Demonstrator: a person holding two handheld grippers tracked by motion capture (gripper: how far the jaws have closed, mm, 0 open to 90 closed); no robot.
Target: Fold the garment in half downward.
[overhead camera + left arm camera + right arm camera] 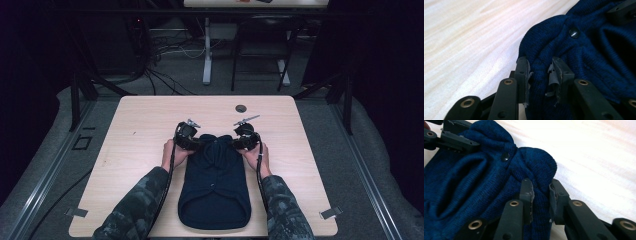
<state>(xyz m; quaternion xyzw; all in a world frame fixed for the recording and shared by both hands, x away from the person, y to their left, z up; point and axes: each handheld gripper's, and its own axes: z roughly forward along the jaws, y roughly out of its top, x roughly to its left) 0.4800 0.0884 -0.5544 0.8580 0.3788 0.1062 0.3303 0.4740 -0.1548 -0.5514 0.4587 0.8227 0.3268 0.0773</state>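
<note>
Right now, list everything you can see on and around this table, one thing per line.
Knitted garment: one, dark navy, lying along the middle of the table, near edge to centre.
Button: one, dark, on the garment's far end.
Table: one, light wood, centre of the high view.
Cable hole: one, grey, far middle of the tabletop.
Second table: one, white leg, behind on the floor.
Floor cables: several, dark and pale, far left.
Left gripper: one, black, pinching the garment's far left corner.
Right gripper: one, black, pinching the far right corner.
Sleeves: two, camouflage, bottom.

Pale wooden table; cables on the floor beyond it.
</note>
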